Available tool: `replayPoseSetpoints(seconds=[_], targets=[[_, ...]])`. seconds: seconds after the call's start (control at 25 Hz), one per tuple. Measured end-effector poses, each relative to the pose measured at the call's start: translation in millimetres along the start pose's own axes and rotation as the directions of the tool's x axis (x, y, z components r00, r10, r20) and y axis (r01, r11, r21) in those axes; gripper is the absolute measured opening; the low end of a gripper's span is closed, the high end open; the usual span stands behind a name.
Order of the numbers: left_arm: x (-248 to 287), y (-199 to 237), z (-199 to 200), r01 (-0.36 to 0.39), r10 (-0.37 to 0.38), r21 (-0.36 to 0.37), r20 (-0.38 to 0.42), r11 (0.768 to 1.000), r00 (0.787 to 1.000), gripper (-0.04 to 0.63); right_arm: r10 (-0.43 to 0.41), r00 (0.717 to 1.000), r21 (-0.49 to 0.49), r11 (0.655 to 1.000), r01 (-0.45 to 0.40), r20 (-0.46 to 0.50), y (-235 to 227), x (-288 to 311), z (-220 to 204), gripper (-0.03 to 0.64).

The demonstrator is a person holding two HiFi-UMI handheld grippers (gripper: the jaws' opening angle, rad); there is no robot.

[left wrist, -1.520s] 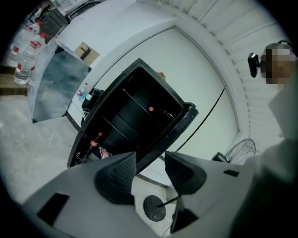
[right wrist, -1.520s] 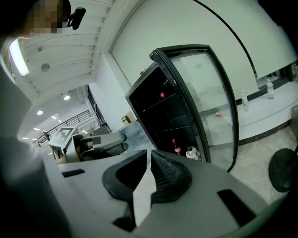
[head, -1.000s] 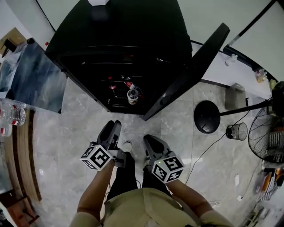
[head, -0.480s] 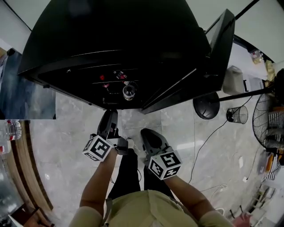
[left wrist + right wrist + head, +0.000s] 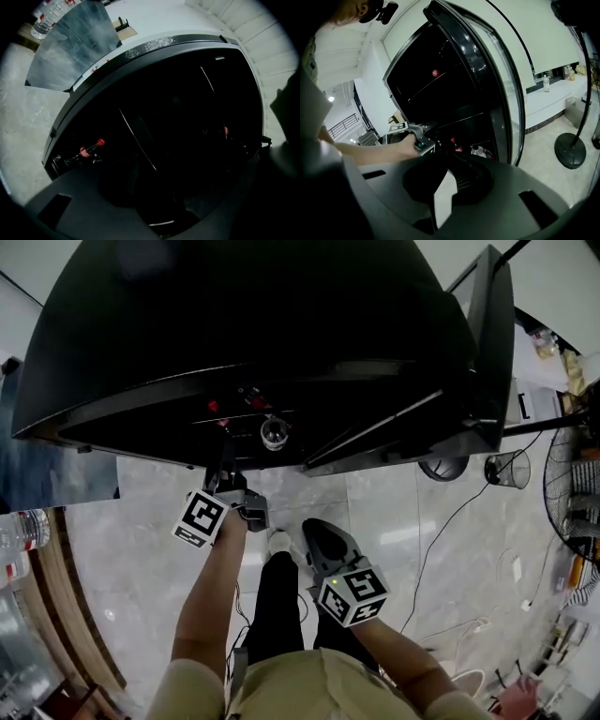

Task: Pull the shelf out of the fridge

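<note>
The fridge (image 5: pixel 234 315) is seen with its door (image 5: pixel 492 343) swung wide. The shelf (image 5: pixel 138 140) is still seated inside and is shown only as a thin pale front edge across the dark cabinet. Other such edges are seen above and below it, and which one is meant cannot be told.

The left gripper (image 5: pixel 225 486) is held at the lower lip of the opening. Its jaws are lost in the dark interior, so it cannot be told whether they are spread or pressed together. The right gripper (image 5: pixel 448 171) is kept back over the floor (image 5: pixel 141 549), well apart from the fridge, with its jaws pressed together on nothing.

The shelf is judged to be a stiff, thin panel of modest weight; glass or wire cannot be made out. If it is glass, it would be slick and breakable. It would best be taken at the middle of its front edge and drawn out level, since a pull at one corner could jam it in its side rails. Bottles (image 5: pixel 454 144) are stood low in the cabinet and could be toppled.
</note>
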State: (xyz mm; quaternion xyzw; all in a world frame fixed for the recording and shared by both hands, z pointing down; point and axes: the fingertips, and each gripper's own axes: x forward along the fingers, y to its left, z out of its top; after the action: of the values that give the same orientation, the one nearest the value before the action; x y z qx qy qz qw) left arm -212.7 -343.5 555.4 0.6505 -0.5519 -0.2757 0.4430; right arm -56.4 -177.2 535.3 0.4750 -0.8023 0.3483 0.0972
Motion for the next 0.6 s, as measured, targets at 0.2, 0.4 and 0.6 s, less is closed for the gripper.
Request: replayPoseSetpoints(seconds=[0.2,0.4,0.6], targets=[[21,10,16,-0.017,0.018,-0.015,0.094,1.000,0.995,0.176,-0.016,1.000,0.003,1.000,0.016,-0.003,-4,8,-2,0.021],[32,22,25,-0.050,0.054,-0.026,0.164,0.998,0.985,0.176,-0.014,1.000,0.002,1.000,0.014,-0.015,-3,15,-3,0.020],[44,33,33,-0.077,0.083,-0.040,0.196,0.996,0.977,0.176,-0.014,1.000,0.001,1.000,0.014,-0.018,-2,20,-2,0.020]])
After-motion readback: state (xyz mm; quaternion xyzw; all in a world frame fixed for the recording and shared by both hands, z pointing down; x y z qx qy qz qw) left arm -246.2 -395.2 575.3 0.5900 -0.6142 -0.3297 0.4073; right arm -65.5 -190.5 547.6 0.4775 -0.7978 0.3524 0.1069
